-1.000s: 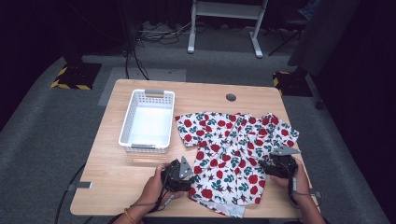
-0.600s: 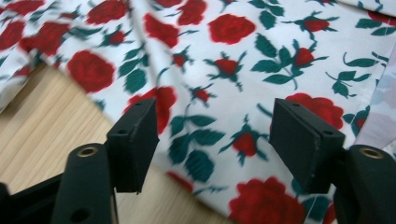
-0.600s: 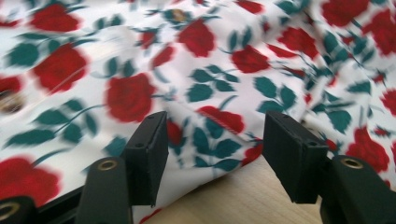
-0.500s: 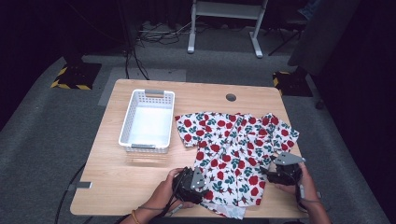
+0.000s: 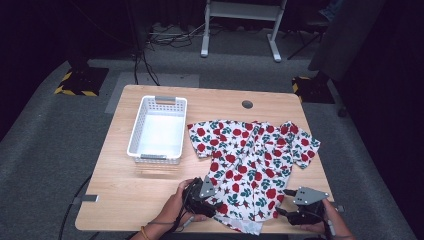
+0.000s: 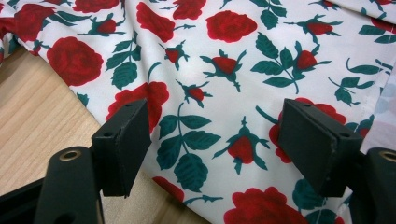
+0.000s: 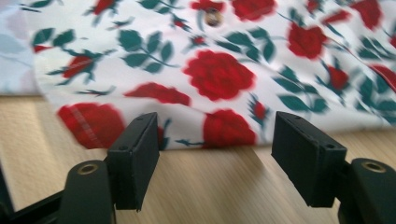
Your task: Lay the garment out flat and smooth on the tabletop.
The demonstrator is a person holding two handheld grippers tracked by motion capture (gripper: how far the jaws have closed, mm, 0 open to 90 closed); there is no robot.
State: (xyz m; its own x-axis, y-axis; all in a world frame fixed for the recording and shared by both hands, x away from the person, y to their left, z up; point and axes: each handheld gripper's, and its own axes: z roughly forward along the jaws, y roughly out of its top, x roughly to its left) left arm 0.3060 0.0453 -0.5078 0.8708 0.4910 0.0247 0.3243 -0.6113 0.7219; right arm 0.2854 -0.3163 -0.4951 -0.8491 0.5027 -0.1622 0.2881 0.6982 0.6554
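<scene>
Both grippers you are holding with jaws spread: left gripper (image 5: 214,202) is hovering over the rose-print shirt (image 5: 250,160), right gripper (image 5: 283,210) beside its hem; the shirt is lying on the table (image 5: 125,195).

The high view looks down over the table (image 5: 150,200); both gripper views face the shirt's (image 5: 250,155) near hem closely.

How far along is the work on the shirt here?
Early. The shirt lies spread flat on the table, unfolded; the basket is empty. Both claws, left and right, are open at its near hem, gripping nothing. Grasping and everything after remains.
</scene>
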